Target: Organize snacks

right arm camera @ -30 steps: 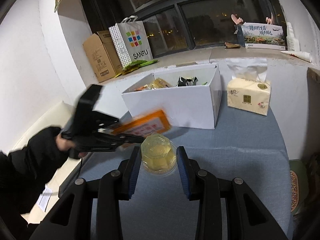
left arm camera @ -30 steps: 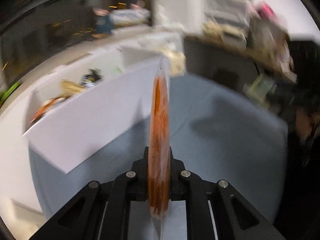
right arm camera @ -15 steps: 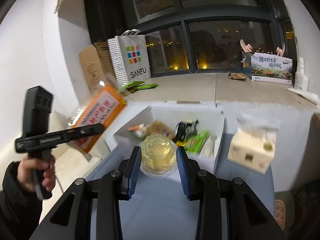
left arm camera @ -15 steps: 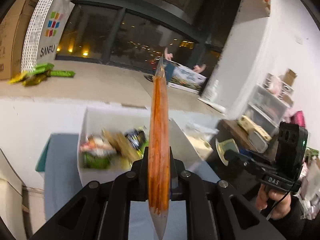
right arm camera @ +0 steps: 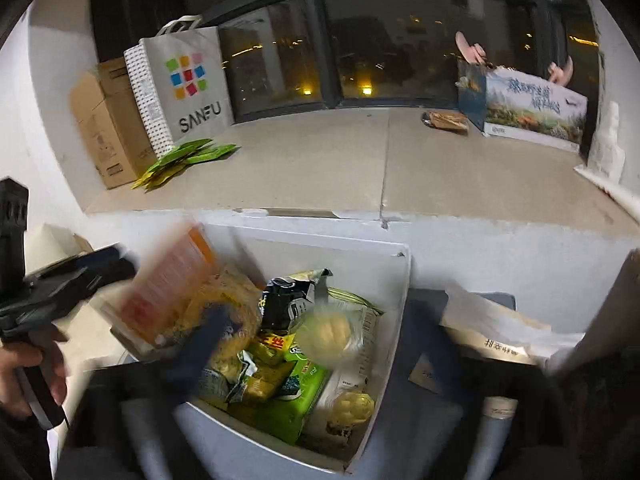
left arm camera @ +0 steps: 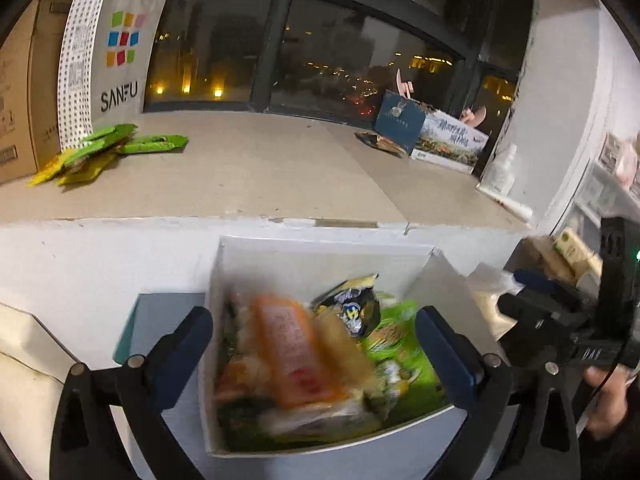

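Observation:
A white snack box [left arm camera: 320, 248] [right arm camera: 394, 320] holds several packets. My left gripper [left arm camera: 314, 344] is open above the box. A blurred orange packet [left arm camera: 298, 354] is in mid-air between its fingers over the snacks; it shows in the right wrist view [right arm camera: 168, 292] off the left gripper's tip. My right gripper [right arm camera: 316, 344] is open and blurred over the box. A clear cup of yellow jelly [right arm camera: 328, 334] is blurred in mid-air between its fingers, above the packets.
A beige window ledge [left arm camera: 240, 176] runs behind the box with a SANFU bag [left arm camera: 108, 52], green packets [left arm camera: 100, 152], a cardboard box [right arm camera: 104, 120] and a printed carton [right arm camera: 532, 108]. A tissue pack [right arm camera: 500, 332] lies right of the box on the grey-blue table [left arm camera: 156, 320].
Both grippers have moved over the box and opened. The orange packet has left the left jaws and the jelly cup has left the right jaws; both are dropping toward the snacks.

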A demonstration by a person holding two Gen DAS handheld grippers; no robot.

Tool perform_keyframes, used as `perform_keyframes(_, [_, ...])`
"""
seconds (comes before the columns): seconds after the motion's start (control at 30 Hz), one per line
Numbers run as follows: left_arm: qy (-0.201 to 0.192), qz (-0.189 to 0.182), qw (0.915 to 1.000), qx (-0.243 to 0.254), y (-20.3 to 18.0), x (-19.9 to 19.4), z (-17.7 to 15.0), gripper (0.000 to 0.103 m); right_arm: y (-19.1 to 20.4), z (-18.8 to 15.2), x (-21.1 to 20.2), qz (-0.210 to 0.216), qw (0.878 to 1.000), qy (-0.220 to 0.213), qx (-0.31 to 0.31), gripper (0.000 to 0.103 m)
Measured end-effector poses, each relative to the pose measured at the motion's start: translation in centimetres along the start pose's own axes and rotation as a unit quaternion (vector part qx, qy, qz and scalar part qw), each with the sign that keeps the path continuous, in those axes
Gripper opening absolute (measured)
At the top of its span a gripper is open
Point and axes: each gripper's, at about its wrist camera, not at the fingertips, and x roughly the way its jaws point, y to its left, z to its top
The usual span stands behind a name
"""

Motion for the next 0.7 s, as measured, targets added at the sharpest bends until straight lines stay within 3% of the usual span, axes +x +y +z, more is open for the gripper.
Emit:
perform_keyframes(0.17, [-0.009, -0.009, 0.9998, 0.017, -0.7, -2.3, -1.4, 0.103, -0.4, -1.1, -0.9, 0.006, 1.0, -0.027, 0.009, 0.103])
perform_keyframes(0.37, [-0.061, 0.028, 0.9952, 0.071, -4.0, -7.9, -3.5, 0.103, 1.8, -2.4, -3.7, 0.0, 0.998, -0.057, -0.008, 0.103])
perform_keyframes(0.57, [-0.138, 0.111, 0.9775, 0.115, -8.4, -14.4, -7.9, 0.103, 6.7, -5.3, -9.3, -0.05, 0.988, -0.12, -0.087, 0.103])
perform_keyframes(0.63, [-0.147, 0.136, 0.9737, 0.108, -9.4, -16.0, -9.3, 0.103, 7.7, -6.3, -11.1, -0.047, 0.985, -0.137, -0.097, 0.103])
perform_keyframes(0.7, [-0.133, 0.126, 0.978, 0.1, -10.0, -17.4, -10.5, 0.103, 8.7, -7.5, -13.2, -0.026, 0.985, -0.141, -0.098, 0.103])
